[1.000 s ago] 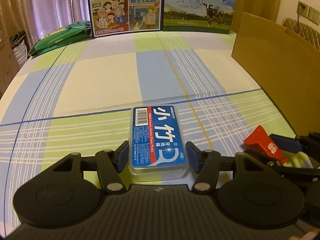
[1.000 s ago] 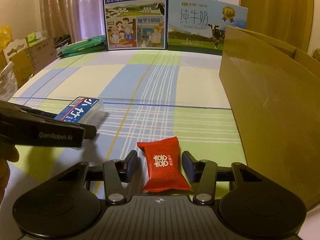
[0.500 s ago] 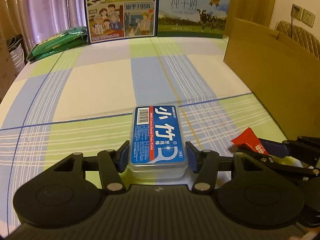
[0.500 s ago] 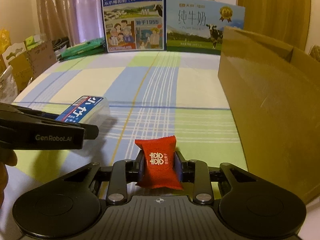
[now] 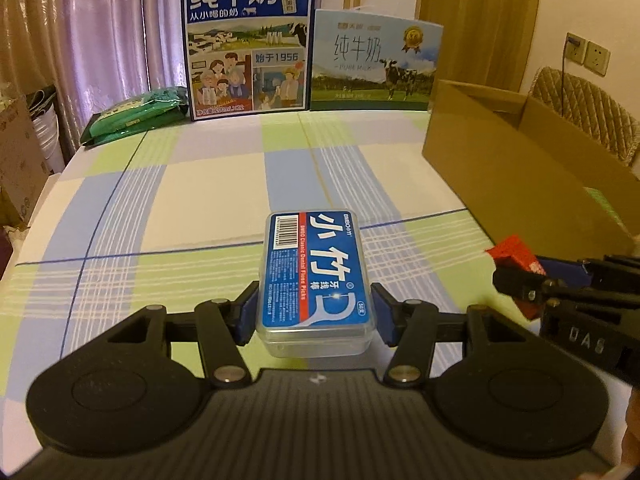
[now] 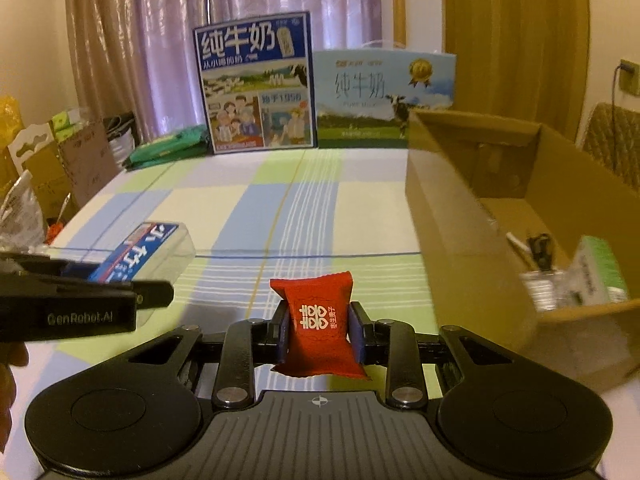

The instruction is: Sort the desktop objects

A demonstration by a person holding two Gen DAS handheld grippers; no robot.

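In our left gripper we hold a clear, rounded-corner plastic box of dental floss picks, its glossy blue, red-striped label facing up with a barcode at the far end; the blue pads press both long sides near the box's near end, and it looks raised above the tablecloth, though we cannot tell by how much. Our right gripper is clamped on a small red pillow-shaped candy packet, matte foil with crimped ends and a white double-happiness mark, squeezed at its waist and held just beside the near wall of an open brown cardboard box. Inside that carton lie a green-and-white pack and some blurred clear and dark items we cannot make out. The tablecloth is a smooth checked fabric in blue, pale green, cream and lavender with thin plaid lines. At its far edge stand two printed milk cartons, a dark-blue illustrated one and a lighter one with a cow on pasture, with shiny green flat packets to their left. Pleated purple-grey curtains hang behind.
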